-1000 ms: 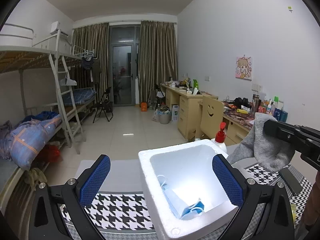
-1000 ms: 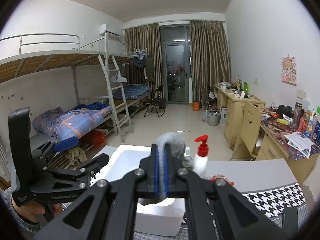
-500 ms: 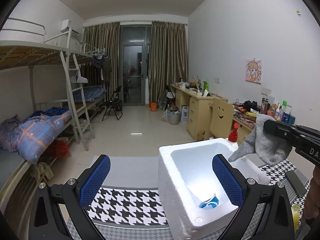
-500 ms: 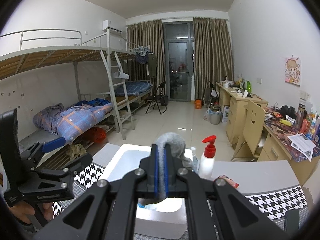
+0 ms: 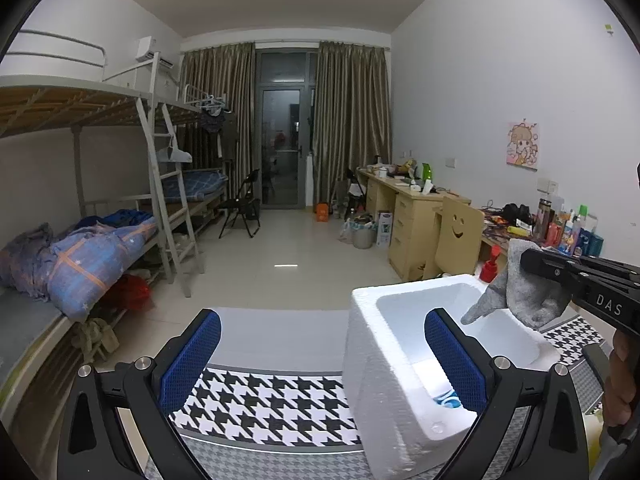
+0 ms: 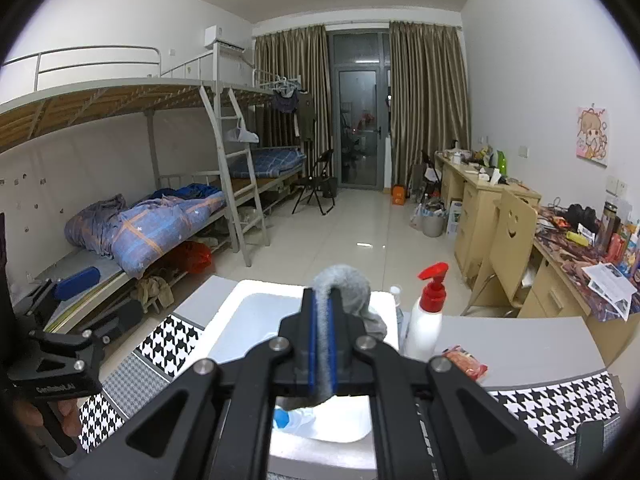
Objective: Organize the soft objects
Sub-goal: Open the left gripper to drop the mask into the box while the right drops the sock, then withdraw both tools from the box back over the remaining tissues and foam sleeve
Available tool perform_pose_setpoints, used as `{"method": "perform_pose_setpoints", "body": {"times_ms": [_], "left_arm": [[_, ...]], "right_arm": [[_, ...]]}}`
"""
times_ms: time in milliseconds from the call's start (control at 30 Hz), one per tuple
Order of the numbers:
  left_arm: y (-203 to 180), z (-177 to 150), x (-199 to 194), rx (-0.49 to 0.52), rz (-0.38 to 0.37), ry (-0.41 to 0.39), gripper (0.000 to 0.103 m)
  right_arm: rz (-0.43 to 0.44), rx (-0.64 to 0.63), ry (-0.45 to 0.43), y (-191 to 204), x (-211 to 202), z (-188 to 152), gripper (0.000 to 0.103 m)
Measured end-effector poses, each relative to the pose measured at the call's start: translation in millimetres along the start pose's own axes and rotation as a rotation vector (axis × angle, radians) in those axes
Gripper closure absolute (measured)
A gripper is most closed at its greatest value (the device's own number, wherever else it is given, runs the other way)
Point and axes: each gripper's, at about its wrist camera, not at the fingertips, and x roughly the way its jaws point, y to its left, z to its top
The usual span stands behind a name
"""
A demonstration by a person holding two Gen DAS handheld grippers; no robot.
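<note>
The right claw [image 6: 323,344] pinches a grey sock [image 5: 520,292] hanging seemingly lengthwise downward above the foam box [image 5: 384,360]; the left claw [image 5: 320,360] gapes empty.

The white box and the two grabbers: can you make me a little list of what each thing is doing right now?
box: white foam box, open top, standing on the houndstooth mat
inside box: something blue and white at the bottom
right gripper: shut on a grey cloth, held over the box
left gripper: open, holding nothing
beside box: pump bottle with red top, upright
</note>
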Motion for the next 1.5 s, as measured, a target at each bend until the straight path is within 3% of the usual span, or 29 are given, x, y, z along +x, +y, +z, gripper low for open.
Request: {"method": "perform_pose_setpoints", "body": {"times_ms": [333, 400, 433, 467, 500, 533, 567, 800, 1033, 1167, 1500], "left_arm": [[7.3, -6.5, 7.6, -0.005, -0.012, 0.015, 0.001], [8.7, -6.0, 8.7, -0.004, -0.016, 0.017, 0.001], [9.4, -6.4, 9.7, -0.005, -0.017, 0.021, 0.001], [9.7, -7.1, 10.4, -0.003, -0.019, 0.023, 0.001], [9.4, -7.5, 10.2, -0.001, -0.018, 0.023, 0.001], [10.0, -8.4, 10.0, 0.0, -0.014, 0.023, 0.001], [10.4, -9.7, 10.5, -0.001, -0.011, 0.025, 0.001], [12.3, -12.2, 14.8, -0.016, -0.014, 0.041, 0.001], [1.3, -6.6, 1.4, 0.002, -0.034, 0.016, 0.001], [-8.4, -4.9, -7.4, 0.02, -0.037, 0.013, 0.001], [-30.8, -2.9, -30.0, 0.052, -0.069, -0.009, 0.001]], "right_arm": [[0.006, 0.019, 0.049, -5.6, 22.6, -4.9, 0.095], [0.006, 0.018, 0.062, -6.7, 25.8, -5.7, 0.091], [0.001, 0.019, 0.071, -6.9, 27.8, -6.1, 0.08], [-0.002, 0.021, 0.08, -7.2, 29.5, -6.7, 0.06], [-0.002, 0.022, 0.087, -6.2, 30.7, -7.5, 0.049], [-0.001, 0.021, 0.089, -6.6, 31.4, -8.0, 0.032], [-0.001, 0.021, 0.079, -7.3, 30.1, -8.2, 0.028], [0.012, 0.0, 0.062, 0.3, 27.3, -6.2, 0.028], [-0.029, -0.012, 0.027, 1.3, -0.5, -2.2, 0.027], [-0.062, -0.015, -0.008, -2.4, -19.7, -1.0, 0.019], [-0.106, -0.013, -0.082, -6.8, -65.6, -0.7, 0.013]]}}
